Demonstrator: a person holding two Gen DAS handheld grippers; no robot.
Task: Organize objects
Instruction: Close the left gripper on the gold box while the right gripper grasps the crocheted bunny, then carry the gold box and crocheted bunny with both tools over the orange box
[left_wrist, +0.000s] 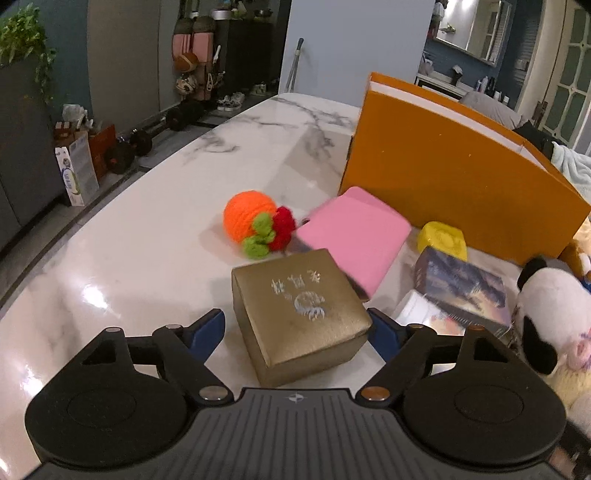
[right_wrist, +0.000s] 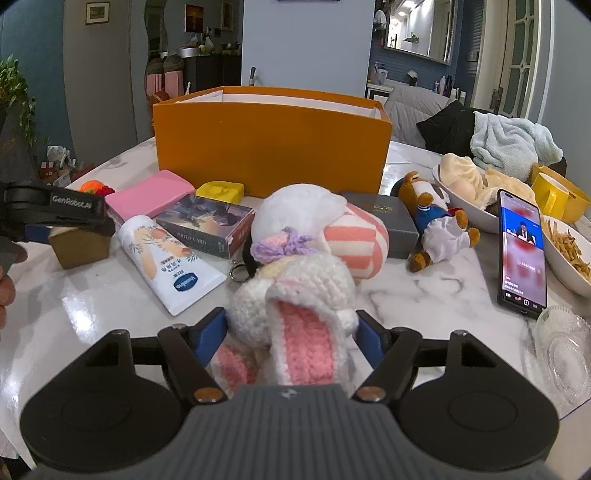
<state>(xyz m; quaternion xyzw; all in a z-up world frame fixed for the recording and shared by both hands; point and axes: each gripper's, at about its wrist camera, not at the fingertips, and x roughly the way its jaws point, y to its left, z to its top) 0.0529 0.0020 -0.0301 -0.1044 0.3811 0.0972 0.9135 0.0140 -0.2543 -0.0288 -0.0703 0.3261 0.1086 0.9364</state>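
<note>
Gold box (left_wrist: 301, 314) between the spread blue fingers (left_wrist: 207, 332) of the left gripper (left_wrist: 295, 332), standing on the marble table (left_wrist: 147, 258); right finger touching or nearly touching the box, left finger apart from it, so jaws wide and not yet clamped. Just beyond the box, pink block (left_wrist: 352, 236), with orange knit ball (left_wrist: 249, 219) bearing green and red knit pieces to its left. Yellow block (left_wrist: 441, 240) and photo-card box (left_wrist: 460, 288) to the right, in front of the tall orange bin (left_wrist: 454, 173). Black-and-white plush (left_wrist: 550, 317) at the right edge. In the right wrist view, white-and-pink knit rabbit (right_wrist: 295, 314) lying between the fingers of the right gripper (right_wrist: 291, 332), both pads close against its ears; whether squeezed or merely bracketed, cannot tell. Ahead of the rabbit, cream tube (right_wrist: 166, 258), dark flat box (right_wrist: 384, 218), bear toy (right_wrist: 436, 221), phone (right_wrist: 522, 251) with lit screen, and bowls (right_wrist: 565, 254) of food at right. Left gripper visible at far left over the gold box.
</note>
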